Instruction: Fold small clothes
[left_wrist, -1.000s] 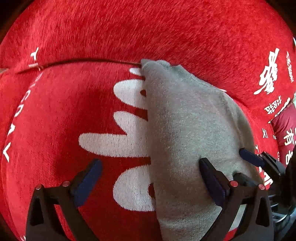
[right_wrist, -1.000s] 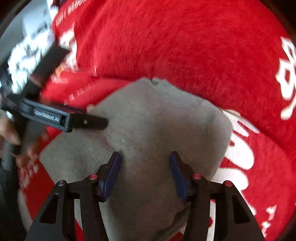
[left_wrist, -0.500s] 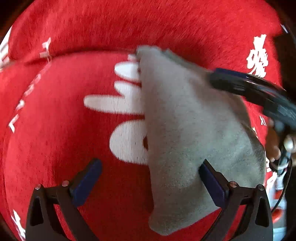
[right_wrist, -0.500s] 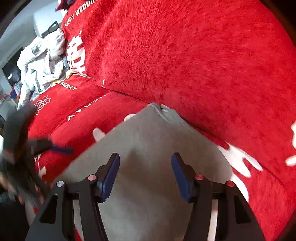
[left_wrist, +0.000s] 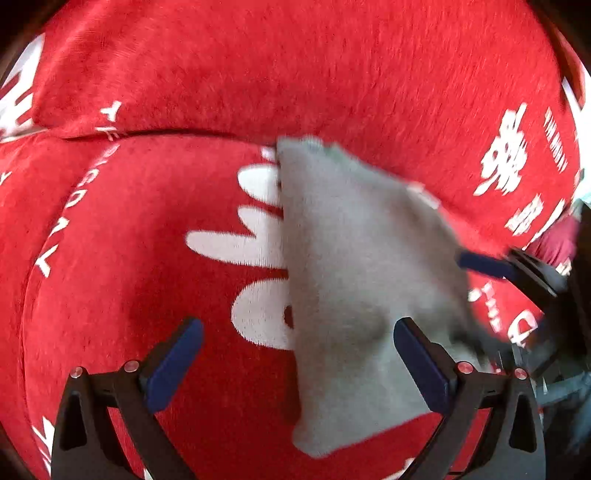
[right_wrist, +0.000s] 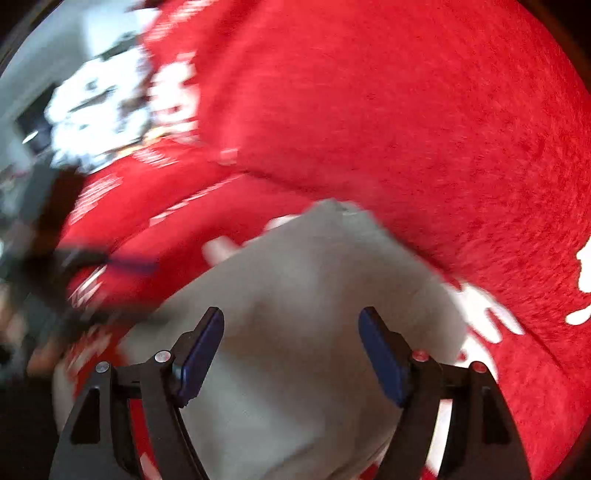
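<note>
A grey garment (left_wrist: 354, 273) is laid on the seat of a red sofa cover (left_wrist: 122, 280), with its far corner touching the crease below the backrest. It looks already folded, though the blur hides the layers.

The left gripper (left_wrist: 295, 363) is held wide open, with nothing between its fingers; its right finger is over the near part of the cloth and its left finger over bare red fabric. The right gripper (right_wrist: 291, 354) is also open, with nothing held, and it is placed above the middle of the garment.

A risk is judged here: the soft knit can be dragged by a blue pad if a gripper is lowered or pulled sideways, so the fold can be opened or wrinkled. The pile of the cover can also catch the cloth.

White printed characters (left_wrist: 255, 243) are partly covered by the garment. A pale heap of other laundry (right_wrist: 99, 107) is seen far at the sofa end, well apart. Nothing stands between the grippers and the cloth.
</note>
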